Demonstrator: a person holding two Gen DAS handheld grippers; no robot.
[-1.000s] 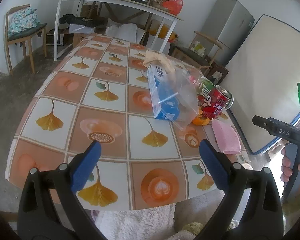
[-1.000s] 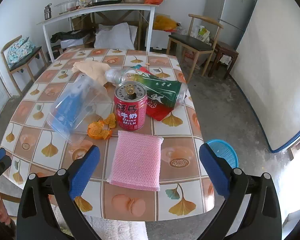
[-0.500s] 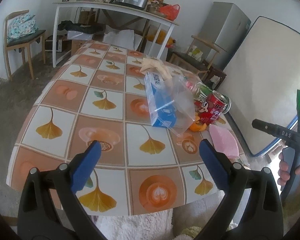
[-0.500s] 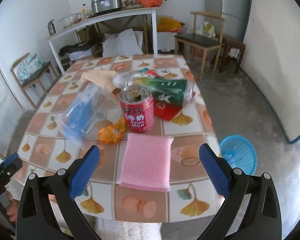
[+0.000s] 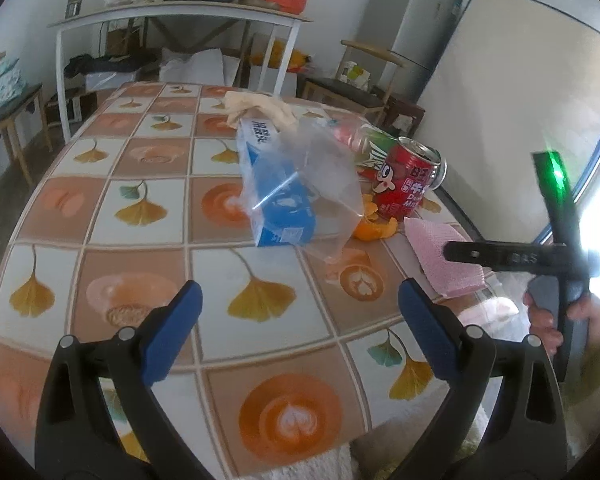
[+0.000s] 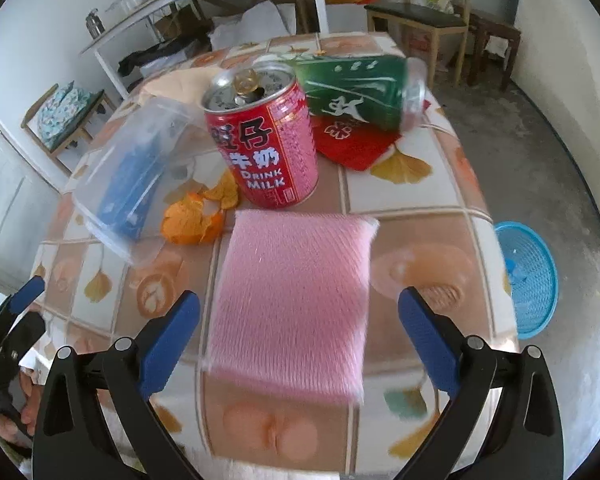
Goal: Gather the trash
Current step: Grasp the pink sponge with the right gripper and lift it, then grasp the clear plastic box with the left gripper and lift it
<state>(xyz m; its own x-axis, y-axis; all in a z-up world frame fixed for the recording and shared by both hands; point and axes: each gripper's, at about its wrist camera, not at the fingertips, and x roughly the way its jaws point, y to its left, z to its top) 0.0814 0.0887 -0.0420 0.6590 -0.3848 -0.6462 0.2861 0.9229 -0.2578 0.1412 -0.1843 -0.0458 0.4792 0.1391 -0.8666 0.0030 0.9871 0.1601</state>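
From the left wrist camera, the left gripper [image 5: 296, 316] hangs over the near part of the desk [image 5: 140, 184], its blue-padded fingers [image 5: 172, 332] spread wide with nothing between them. Further along the patterned cloth lies a blue carton [image 5: 274, 196] inside a clear plastic bag [image 5: 324, 184]. Just right of the bag sit orange peels [image 5: 374, 226], and behind them stands an opened red milk can [image 5: 408, 182]. A green-labelled plastic bottle [image 5: 364, 140] lies on its side behind the can. A pink sponge [image 5: 440, 256] rests near the desk's right edge, partly covered by the right gripper's black frame. A beige cloth [image 5: 256, 106] is crumpled beyond the carton.

From the right wrist camera, the right gripper [image 6: 298, 318] is poised over the pink sponge [image 6: 296, 296], fingers [image 6: 428, 340] wide apart and holding nothing. The red milk can [image 6: 266, 144] stands upright just behind the sponge, with orange peels [image 6: 196, 216] at its left. The bagged blue carton [image 6: 130, 178] lies further left. The green-labelled bottle [image 6: 360, 88] lies on a red wrapper [image 6: 352, 142] behind the can. A blue basket [image 6: 526, 276] sits on the floor to the right of the desk.
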